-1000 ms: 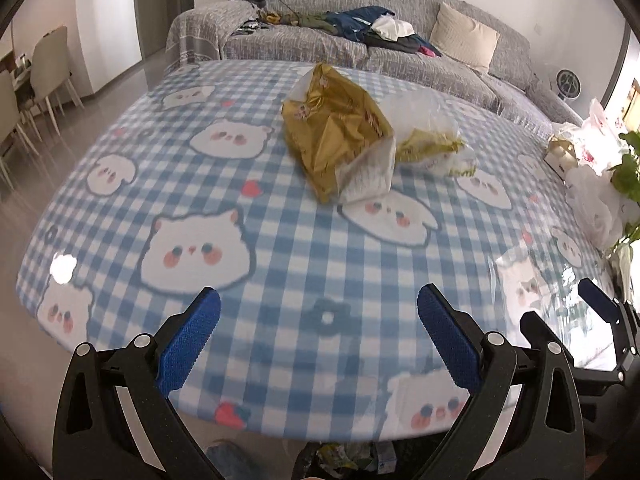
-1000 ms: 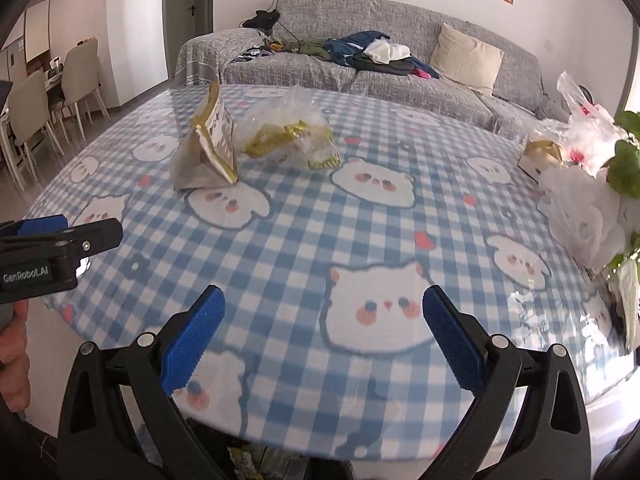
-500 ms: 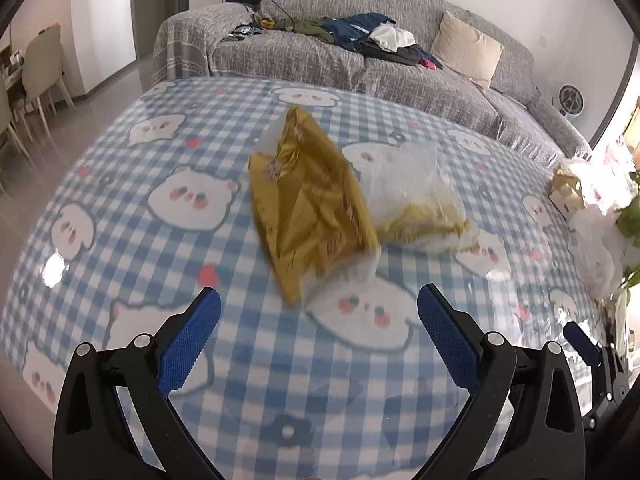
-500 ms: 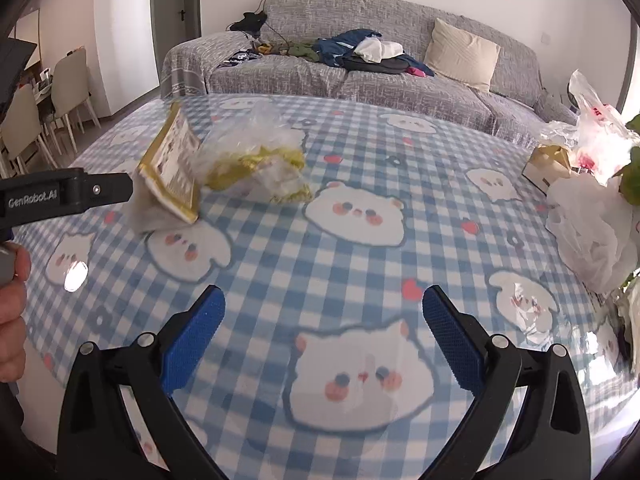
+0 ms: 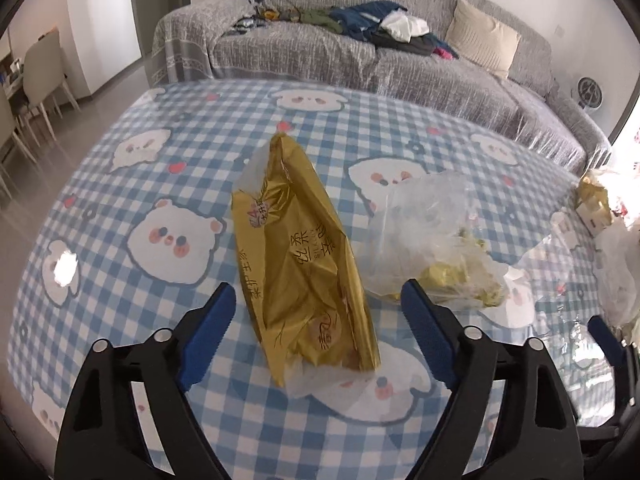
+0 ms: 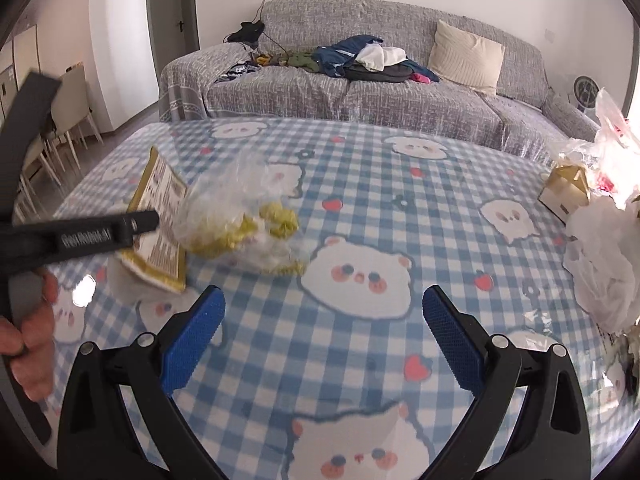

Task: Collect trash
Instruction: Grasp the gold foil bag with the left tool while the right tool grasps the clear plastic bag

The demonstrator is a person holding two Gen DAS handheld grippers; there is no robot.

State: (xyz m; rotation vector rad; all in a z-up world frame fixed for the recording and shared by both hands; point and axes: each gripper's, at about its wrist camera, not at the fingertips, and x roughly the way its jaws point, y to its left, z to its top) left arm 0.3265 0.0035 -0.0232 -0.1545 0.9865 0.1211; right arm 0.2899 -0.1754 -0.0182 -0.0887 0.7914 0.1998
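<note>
Left gripper [image 5: 316, 308] jaws just closing, apart around gold wrapper [image 5: 304, 264], untouched, right gripper [image 6: 320, 320] apart over table [image 6: 400, 208]

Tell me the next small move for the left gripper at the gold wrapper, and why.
Probably finish closing on it. The gold wrapper stands tilted on the table between the left gripper's jaws, which have just been closing but do not yet press it. The clear bag lies just beside the right-hand jaw, so keep it out.

1 gold wrapper [image 5: 304, 264], 1 clear bag [image 5: 432, 240], 2 tools [image 5: 320, 320] [image 6: 320, 330], 1 sofa [image 5: 360, 56], 1 cushion [image 5: 482, 44].
</note>
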